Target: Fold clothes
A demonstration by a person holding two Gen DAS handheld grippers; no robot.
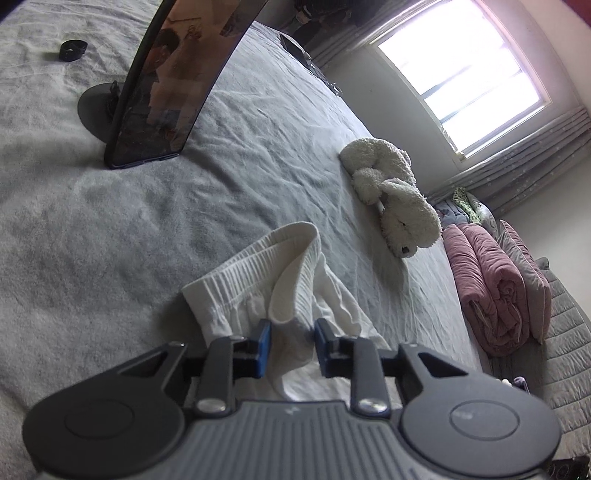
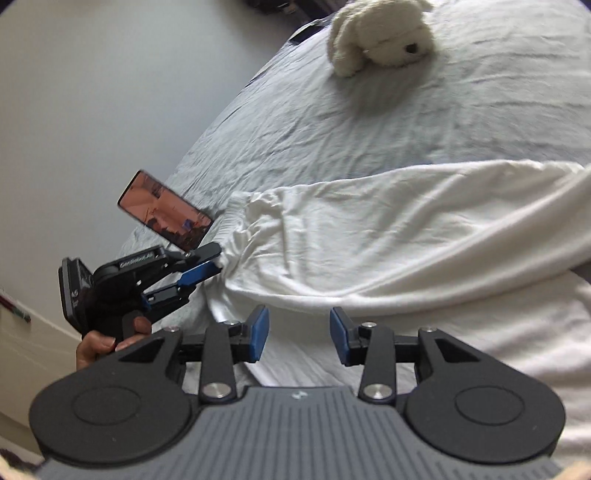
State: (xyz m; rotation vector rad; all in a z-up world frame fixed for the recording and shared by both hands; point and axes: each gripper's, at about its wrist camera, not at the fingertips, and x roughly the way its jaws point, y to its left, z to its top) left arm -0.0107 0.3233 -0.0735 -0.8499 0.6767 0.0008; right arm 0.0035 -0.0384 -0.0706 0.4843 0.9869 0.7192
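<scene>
Gripping first: our left gripper (image 2: 207,271) pinches the gathered waistband end of the white cotton garment (image 2: 388,236), fabric bunched between its blue pads (image 1: 263,343). Right gripper (image 2: 298,334) has jaws spread, empty, hovering over the cloth's near fold. Garment lies across the near side of the grey rumpled bedsheet (image 2: 332,122). We'd judge: clamp right on a matching edge, tension evenly before folding. Beyond: propped phone (image 2: 164,214), white plush dog (image 2: 380,33) near the far edge.
</scene>
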